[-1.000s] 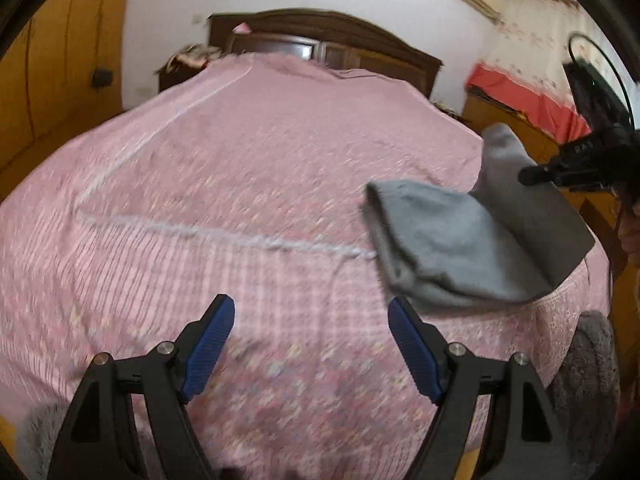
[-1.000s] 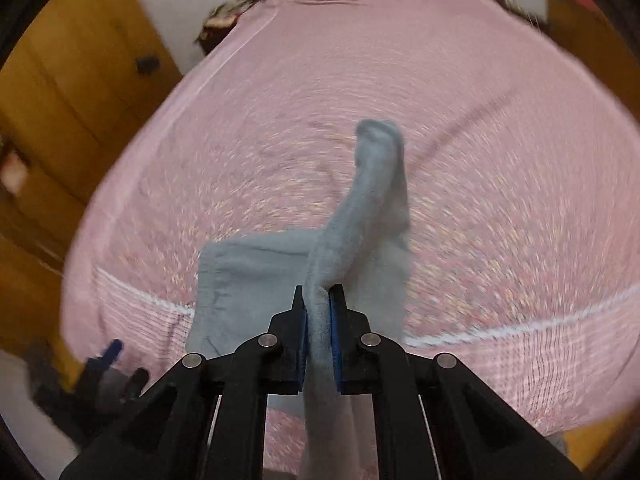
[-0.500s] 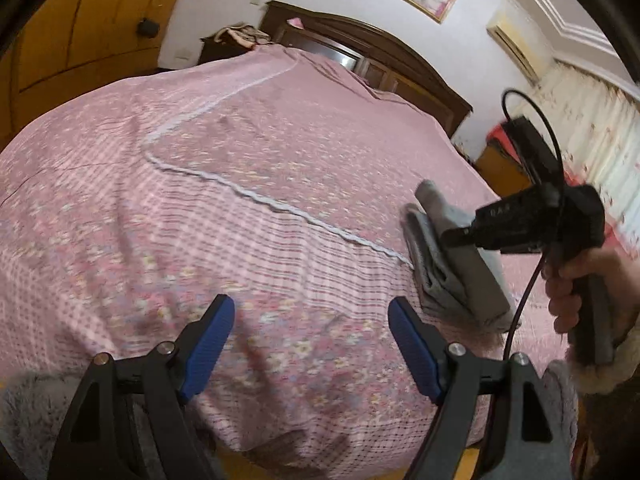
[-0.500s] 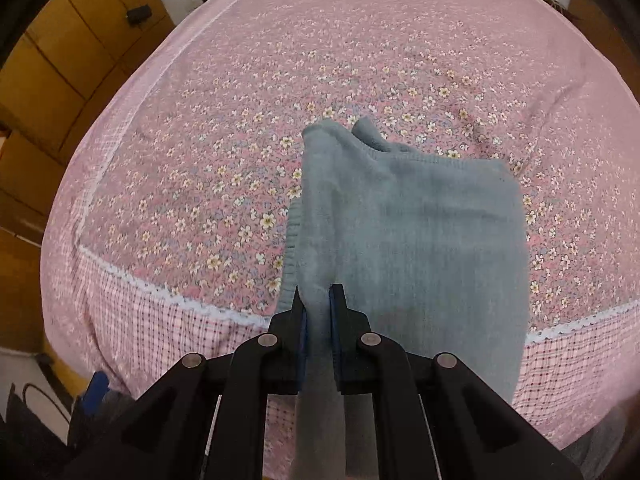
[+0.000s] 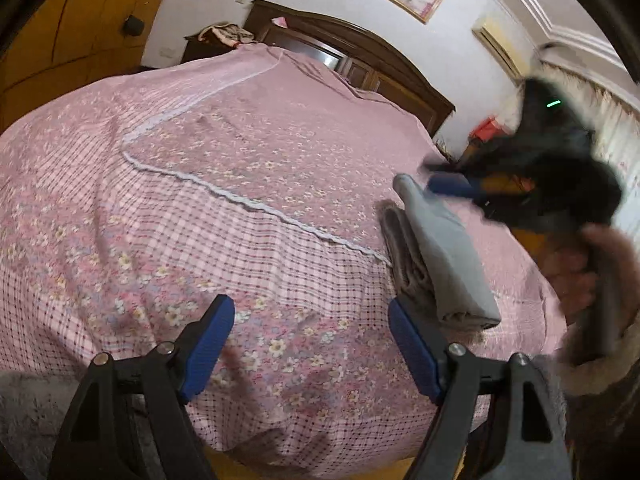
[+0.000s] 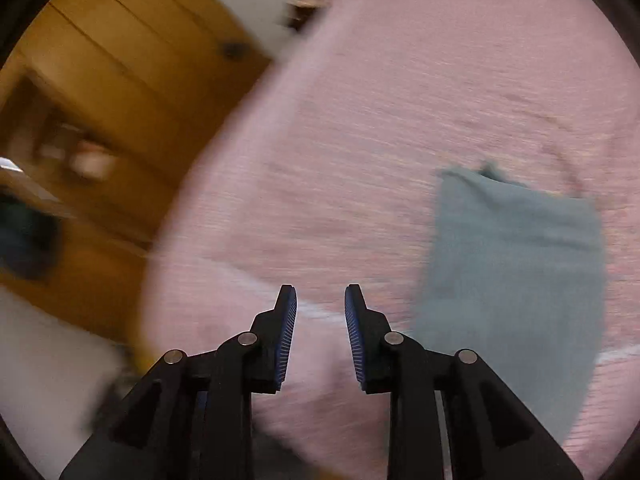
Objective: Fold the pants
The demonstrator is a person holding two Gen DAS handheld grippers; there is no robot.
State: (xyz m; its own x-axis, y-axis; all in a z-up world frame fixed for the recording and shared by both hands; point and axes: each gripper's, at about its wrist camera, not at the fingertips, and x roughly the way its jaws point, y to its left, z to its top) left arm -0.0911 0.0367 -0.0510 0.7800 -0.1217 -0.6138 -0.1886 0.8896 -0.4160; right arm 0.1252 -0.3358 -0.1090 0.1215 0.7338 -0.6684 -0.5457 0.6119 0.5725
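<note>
The grey pants point(image 5: 440, 256) lie folded in a thick stack near the right front corner of the pink bedspread point(image 5: 224, 184). In the right wrist view they appear as a grey rectangle point(image 6: 516, 264) to the right of the fingers, blurred by motion. My left gripper point(image 5: 312, 344) hovers open over the bed's front edge, its right finger close to the stack's near end. My right gripper point(image 6: 320, 320) is open with nothing between its pads. In the left wrist view the same right gripper point(image 5: 452, 184) is a dark blur just above the pants' far end, held by a hand point(image 5: 588, 264).
A dark wooden headboard point(image 5: 352, 52) stands at the far end of the bed. Wooden wardrobe panels point(image 6: 104, 92) line the left side. A bedside table point(image 5: 484, 132) with something red on it sits at the far right. Grey fluffy fabric point(image 5: 24, 412) shows at the lower left.
The right gripper has let go of the pants and opened, swinging left of them. The pants now rest folded on the bed. The left gripper stays open and has barely moved.
</note>
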